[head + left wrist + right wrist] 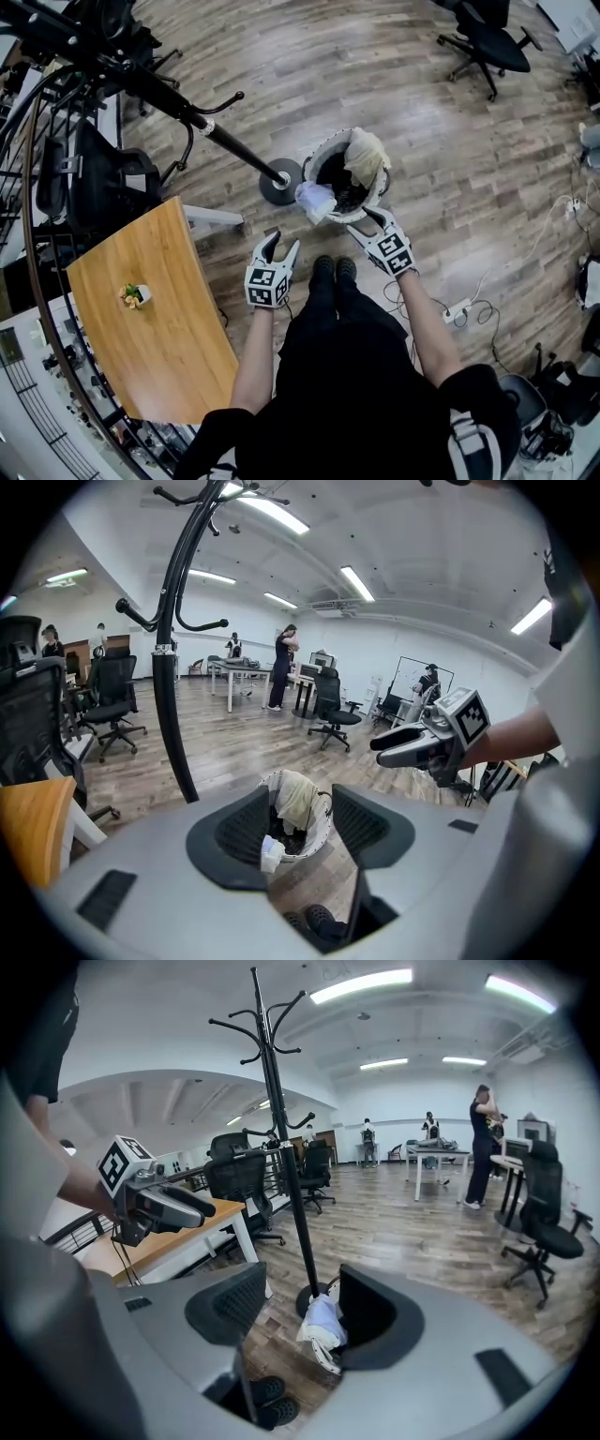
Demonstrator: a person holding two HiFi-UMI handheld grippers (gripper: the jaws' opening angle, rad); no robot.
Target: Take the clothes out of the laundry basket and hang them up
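Note:
A round white laundry basket [378, 195] stands on the wood floor just ahead of my feet. A cream garment [367, 153] is draped over its far rim, a pale white cloth [315, 200] hangs over its near left rim, and dark clothes [337, 184] lie inside. A black coat rack [221, 139] rises beside it, its base [280, 182] left of the basket. My left gripper [281, 246] is open and empty, short of the basket [322, 825]. My right gripper [369, 222] is open and empty at the near rim, by the white cloth [322, 1321].
A wooden table [178, 347] with a small potted plant [134, 295] lies to my left. Office chairs [487, 42] stand farther off. Cables and a power strip [458, 310] trail across the floor at right. My shoes [334, 270] are just behind the basket.

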